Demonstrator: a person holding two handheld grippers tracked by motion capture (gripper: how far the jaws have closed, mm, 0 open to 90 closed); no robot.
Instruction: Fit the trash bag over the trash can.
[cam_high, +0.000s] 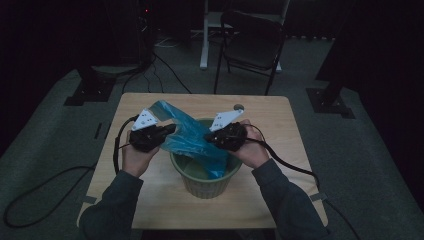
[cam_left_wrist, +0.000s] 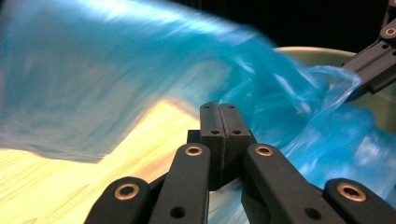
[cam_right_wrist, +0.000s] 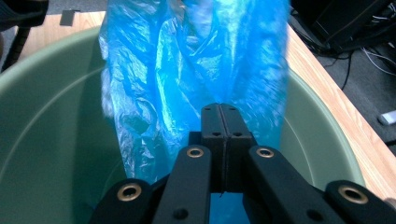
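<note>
A thin, crinkled blue plastic bag (cam_high: 192, 137) is being held stretched over a round, ribbed pale-green plastic bin (cam_high: 205, 182), which is standing on a light wooden tabletop (cam_high: 150, 200) near its front-centre. The bag's lower part is hanging inside the bin; its upper part is spreading up and to the left, beyond the rim.

L gripper (cam_high: 169, 129) is being held at the bag's left edge, outside the bin and above the tabletop. In the left gripper view, both jaws of the L gripper (cam_left_wrist: 219, 122) are being pressed flat together w/ the blue film bunched around and behind them, so it is closed on the bag (cam_left_wrist: 140, 79); the bin's rim (cam_left_wrist: 308, 52) is being seen beyond, top right.

R gripper (cam_high: 214, 138) is being held over the bin's right side. In the right gripper view, the R gripper (cam_right_wrist: 220, 122) has its jaws closed likewise, w/ the bag (cam_right_wrist: 187, 70) rising directly from their tips and the bin's inner wall (cam_right_wrist: 56, 116) lying either side.

A dark folding chair (cam_high: 252, 42) is standing on the floor beyond the table.
</note>
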